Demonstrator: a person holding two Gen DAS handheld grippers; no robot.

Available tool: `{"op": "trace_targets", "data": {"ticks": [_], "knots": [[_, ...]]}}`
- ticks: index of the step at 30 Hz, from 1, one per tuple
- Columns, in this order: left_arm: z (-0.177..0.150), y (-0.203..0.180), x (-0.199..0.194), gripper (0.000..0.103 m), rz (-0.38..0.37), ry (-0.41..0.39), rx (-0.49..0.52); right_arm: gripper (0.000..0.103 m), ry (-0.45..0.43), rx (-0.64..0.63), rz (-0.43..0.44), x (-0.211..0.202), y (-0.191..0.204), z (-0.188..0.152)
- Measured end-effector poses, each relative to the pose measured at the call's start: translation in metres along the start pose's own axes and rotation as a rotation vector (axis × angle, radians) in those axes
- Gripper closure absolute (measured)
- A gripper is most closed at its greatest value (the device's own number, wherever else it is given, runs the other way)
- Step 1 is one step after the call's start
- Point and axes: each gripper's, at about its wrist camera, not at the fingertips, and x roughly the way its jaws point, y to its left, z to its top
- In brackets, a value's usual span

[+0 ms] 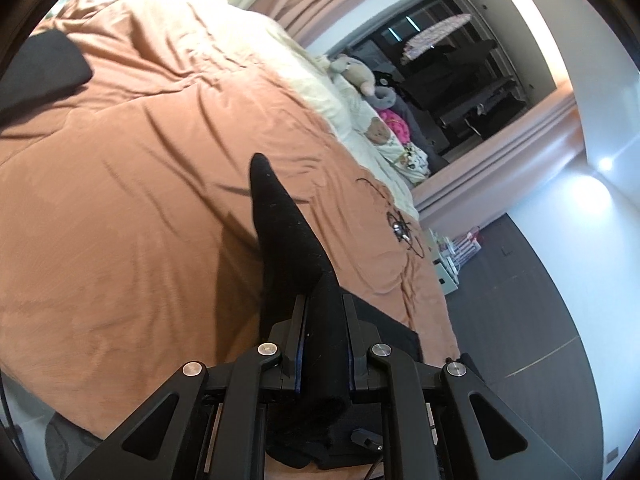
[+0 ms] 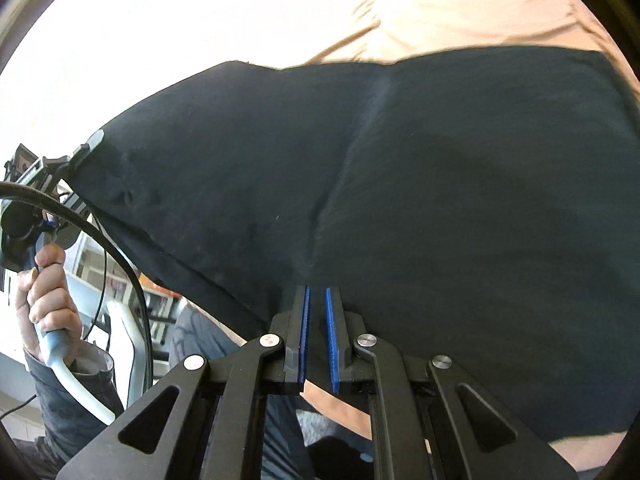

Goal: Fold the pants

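Note:
The black pants [image 2: 440, 184] are spread wide across the right wrist view, held up over the orange-brown bedspread [image 2: 460, 20]. My right gripper [image 2: 317, 294] is shut on the pants' lower edge, its blue pads close together with cloth between them. My left gripper [image 1: 325, 304] is shut on a bunched corner of the pants [image 1: 288, 232], which rises in a dark peak over the bed. The left gripper also shows at the left of the right wrist view [image 2: 86, 148], clamped on the pants' far corner, with the person's hand on its handle.
The bedspread [image 1: 132, 168] covers a large bed. Another dark garment [image 1: 40, 68] lies at its far left. Stuffed toys [image 1: 360, 72] and cream bedding sit at the head. A tangle of black cord [image 1: 400, 228] lies near the bed's right edge. Dark floor [image 1: 520, 312] is beyond.

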Motion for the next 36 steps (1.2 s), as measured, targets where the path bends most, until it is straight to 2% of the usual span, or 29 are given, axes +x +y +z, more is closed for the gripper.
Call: {"op": "trace_targets", "data": {"ticks": [6, 7, 9, 10, 11, 16, 21, 36], "knots": [[0.005, -0.046, 0.009, 0.088, -0.032, 0.012, 0.081, 0.097, -0.125, 0.072, 0.002, -0.042, -0.024, -0.009], [0.003, -0.052, 0.010, 0.088, -0.040, 0.015, 0.095, 0.093, -0.139, 0.078, 0.003, -0.048, -0.027, -0.010], [0.002, -0.065, 0.013, 0.088, -0.054, 0.023, 0.119, 0.075, -0.172, 0.090, 0.005, -0.061, -0.034, -0.014], [0.002, -0.074, 0.017, 0.088, -0.066, 0.030, 0.134, 0.058, -0.190, 0.094, 0.002, -0.067, -0.037, -0.016], [0.001, -0.078, 0.018, 0.088, -0.073, 0.035, 0.144, 0.047, -0.218, 0.101, -0.003, -0.076, -0.042, -0.018], [-0.004, -0.107, 0.030, 0.088, -0.116, 0.067, 0.193, 0.047, -0.280, 0.140, -0.002, -0.104, -0.063, -0.028], [-0.015, -0.131, 0.042, 0.088, -0.146, 0.104, 0.240, 0.047, -0.322, 0.180, -0.005, -0.114, -0.071, -0.046], [-0.060, -0.191, 0.091, 0.088, -0.230, 0.250, 0.324, 0.047, -0.376, 0.242, -0.003, -0.149, -0.095, -0.069]]}}
